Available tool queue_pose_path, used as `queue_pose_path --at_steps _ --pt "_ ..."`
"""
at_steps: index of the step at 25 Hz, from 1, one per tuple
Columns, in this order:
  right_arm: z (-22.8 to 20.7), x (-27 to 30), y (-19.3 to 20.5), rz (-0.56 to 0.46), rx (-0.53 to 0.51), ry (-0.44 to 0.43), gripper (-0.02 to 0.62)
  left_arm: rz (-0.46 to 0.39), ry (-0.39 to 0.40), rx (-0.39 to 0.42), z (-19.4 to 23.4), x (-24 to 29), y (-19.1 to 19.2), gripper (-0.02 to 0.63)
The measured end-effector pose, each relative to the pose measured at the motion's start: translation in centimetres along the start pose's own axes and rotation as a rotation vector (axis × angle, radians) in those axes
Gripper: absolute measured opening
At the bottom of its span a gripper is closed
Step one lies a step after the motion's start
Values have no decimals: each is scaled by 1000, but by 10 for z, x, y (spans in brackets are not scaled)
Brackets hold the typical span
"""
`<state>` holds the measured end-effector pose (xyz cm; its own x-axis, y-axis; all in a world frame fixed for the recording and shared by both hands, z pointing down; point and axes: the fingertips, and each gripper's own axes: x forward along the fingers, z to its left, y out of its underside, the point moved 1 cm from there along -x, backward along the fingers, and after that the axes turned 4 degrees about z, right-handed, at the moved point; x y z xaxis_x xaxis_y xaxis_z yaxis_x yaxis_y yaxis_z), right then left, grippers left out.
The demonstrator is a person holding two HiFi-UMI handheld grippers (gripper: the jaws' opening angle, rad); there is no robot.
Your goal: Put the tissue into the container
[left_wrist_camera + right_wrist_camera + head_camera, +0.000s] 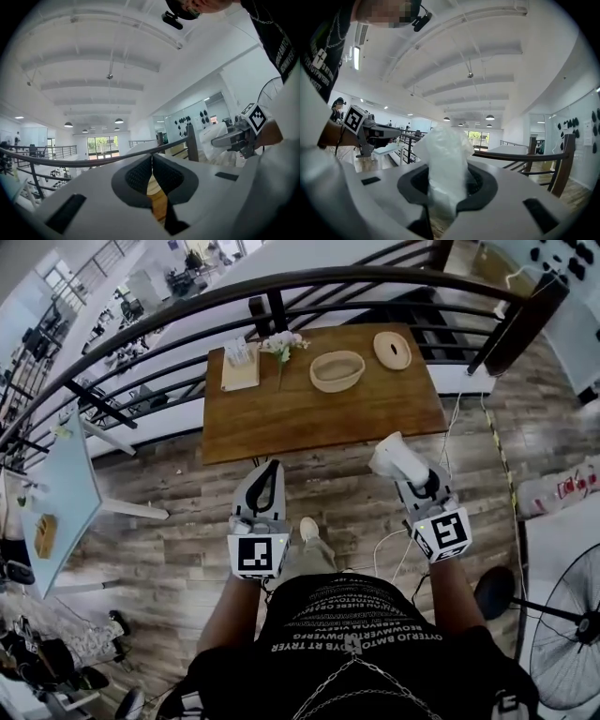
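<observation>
A white tissue pack (393, 455) sticks up out of my right gripper (409, 476), which is shut on it. In the right gripper view the tissue (444, 157) fills the gap between the jaws and rises above them. My left gripper (270, 469) is held beside it, shut with nothing in it; its pads meet in the left gripper view (151, 161). Both grippers hang in front of the near edge of a wooden table (375, 413). A woven bowl-shaped container (337, 370) sits at the table's far middle, with a round woven lid (392, 350) to its right.
On the table's far left lie a small tray with items (240, 367) and a flower sprig (283, 345). A dark curved railing (309, 279) runs behind the table. A light blue table (58, 491) stands at left and a fan (572, 634) at lower right.
</observation>
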<state>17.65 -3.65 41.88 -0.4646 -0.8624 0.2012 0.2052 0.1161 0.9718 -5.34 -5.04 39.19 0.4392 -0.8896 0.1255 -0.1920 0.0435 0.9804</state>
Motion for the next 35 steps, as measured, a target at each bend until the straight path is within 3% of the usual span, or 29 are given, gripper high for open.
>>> queue_pose_path --at_steps 14,22,35 --pt "-38 122 -19 21 36 11 114 34 42 -17 80 114 7 29" --pt "-49 184 -46 9 32 53 114 4 69 -1 129 161 -4 29" --pt "-74 222 -46 34 54 96 114 29 92 -12 161 197 15 29"
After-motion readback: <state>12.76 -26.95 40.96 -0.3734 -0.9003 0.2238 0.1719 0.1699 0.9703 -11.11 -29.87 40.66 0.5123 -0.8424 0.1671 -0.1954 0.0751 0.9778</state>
